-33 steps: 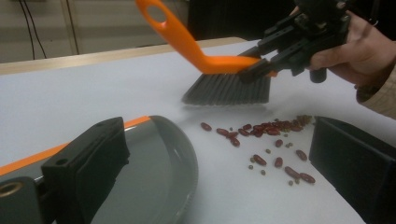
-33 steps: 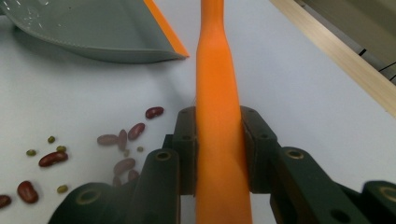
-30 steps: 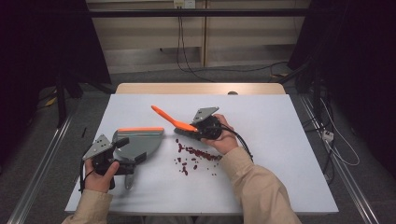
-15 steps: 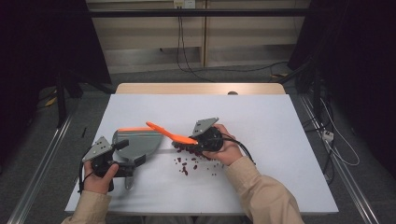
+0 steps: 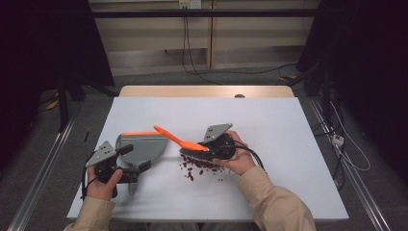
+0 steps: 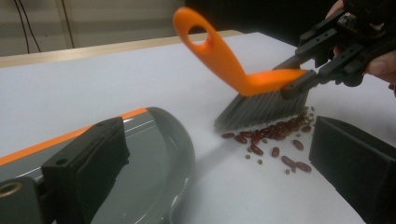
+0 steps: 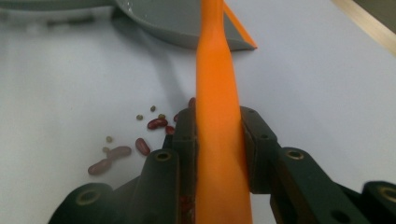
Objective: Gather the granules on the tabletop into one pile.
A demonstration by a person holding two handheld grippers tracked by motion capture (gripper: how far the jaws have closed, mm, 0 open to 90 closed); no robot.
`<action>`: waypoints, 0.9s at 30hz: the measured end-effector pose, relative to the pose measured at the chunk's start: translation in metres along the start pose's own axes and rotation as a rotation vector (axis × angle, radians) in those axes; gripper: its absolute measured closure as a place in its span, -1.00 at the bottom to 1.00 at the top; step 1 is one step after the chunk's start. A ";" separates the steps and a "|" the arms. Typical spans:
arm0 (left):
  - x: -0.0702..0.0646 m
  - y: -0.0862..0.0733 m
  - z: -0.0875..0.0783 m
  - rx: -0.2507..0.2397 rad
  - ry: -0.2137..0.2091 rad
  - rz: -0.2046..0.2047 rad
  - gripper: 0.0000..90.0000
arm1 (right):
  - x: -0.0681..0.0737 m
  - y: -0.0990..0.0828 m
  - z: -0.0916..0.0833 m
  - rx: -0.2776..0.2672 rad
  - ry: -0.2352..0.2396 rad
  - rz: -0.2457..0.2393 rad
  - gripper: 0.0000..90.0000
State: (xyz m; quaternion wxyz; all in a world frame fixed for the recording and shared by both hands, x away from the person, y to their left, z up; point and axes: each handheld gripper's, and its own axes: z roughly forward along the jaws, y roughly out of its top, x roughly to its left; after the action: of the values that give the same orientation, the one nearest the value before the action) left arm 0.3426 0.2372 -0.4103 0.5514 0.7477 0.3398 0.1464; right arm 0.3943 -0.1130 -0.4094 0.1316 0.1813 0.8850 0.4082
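An orange-handled brush [image 5: 173,137] [image 6: 224,60] [image 7: 217,70] is clamped in my right gripper [image 5: 191,150] [image 7: 218,116], which is shut on its handle. The grey bristles rest on the table at the far edge of a scatter of red beans [image 5: 197,166] [image 6: 271,140] [image 7: 121,151]. To the left lies a grey dustpan with an orange edge [image 5: 144,147] [image 6: 149,154] [image 7: 177,18], mouth toward the beans. My left gripper [image 5: 135,158] [image 6: 217,135] is at the dustpan with its jaws wide apart. One jaw is over the pan, the other beside its rim.
The white table [image 5: 288,144] has bare room on its right half and along the far side. A wooden strip [image 5: 207,91] runs along the far edge. Cables lie on the floor to the right and behind.
The right gripper has carried the brush toward me and leftward onto the far edge of the beans. The handle now points lower, toward the dustpan. The left hand has stayed put.
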 end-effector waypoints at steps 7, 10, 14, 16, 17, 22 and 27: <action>0.001 0.000 -0.001 0.004 0.001 0.005 -0.91 | -0.001 0.005 -0.017 -0.076 -0.069 0.128 0.58; 0.001 0.000 -0.001 0.001 0.003 0.005 -0.91 | 0.003 0.007 -0.024 -0.117 -0.106 0.218 0.58; 0.001 0.000 -0.001 0.002 0.003 0.006 -0.91 | 0.015 0.008 -0.027 -0.158 -0.145 0.327 0.58; 0.001 0.000 -0.001 0.002 0.005 0.006 -0.91 | 0.024 0.007 -0.023 -0.174 -0.150 0.376 0.59; 0.001 0.000 -0.001 0.003 0.004 0.006 -0.91 | 0.028 0.006 -0.021 -0.183 -0.151 0.398 0.59; 0.001 0.000 0.000 0.003 0.005 0.007 -0.91 | 0.048 0.003 -0.006 -0.203 -0.098 0.502 0.59; 0.002 0.000 -0.001 0.003 0.014 0.009 -0.91 | 0.061 0.006 0.007 -0.235 -0.031 0.616 0.58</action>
State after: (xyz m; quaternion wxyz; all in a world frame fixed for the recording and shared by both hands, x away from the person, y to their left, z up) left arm 0.3438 0.2397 -0.4100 0.5473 0.7490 0.3405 0.1533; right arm 0.3436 -0.0788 -0.4148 0.0356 0.4302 0.7332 0.5254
